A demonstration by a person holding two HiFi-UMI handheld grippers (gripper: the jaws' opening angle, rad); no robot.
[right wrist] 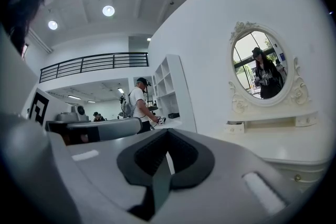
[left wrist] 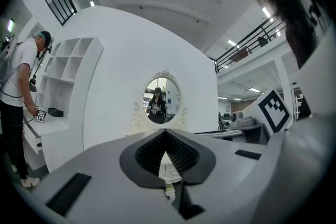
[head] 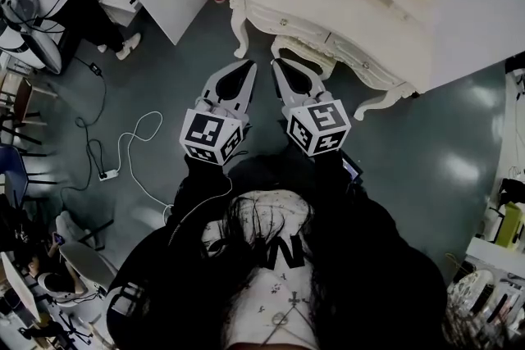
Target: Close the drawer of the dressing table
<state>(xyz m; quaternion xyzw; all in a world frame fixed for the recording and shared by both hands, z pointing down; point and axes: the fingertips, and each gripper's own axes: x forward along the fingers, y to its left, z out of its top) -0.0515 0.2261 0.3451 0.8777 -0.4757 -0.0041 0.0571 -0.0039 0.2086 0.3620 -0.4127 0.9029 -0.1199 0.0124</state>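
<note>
Standing back from the furniture, the person (head: pixel 279 275) holds the left gripper (head: pixel 244 70) and right gripper (head: pixel 285 68) side by side, each with its jaws pressed together on nothing. That likely suits pushing with the tips, not grasping. Beyond them, well apart, stands the dressing table (head: pixel 385 4). Its middle drawer (head: pixel 302 53) seems to jut from the front, though I cannot be sure. Only the gripper views show the oval mirror (right wrist: pixel 260 63) and a small shelf drawer (right wrist: pixel 234 127) sticking out. Only the head view shows the floor (head: pixel 164 53) between.

left claw (head: pixel 248 66) and right claw (head: pixel 279 64) side by side, jaws together, both empty, pointing forward
</note>
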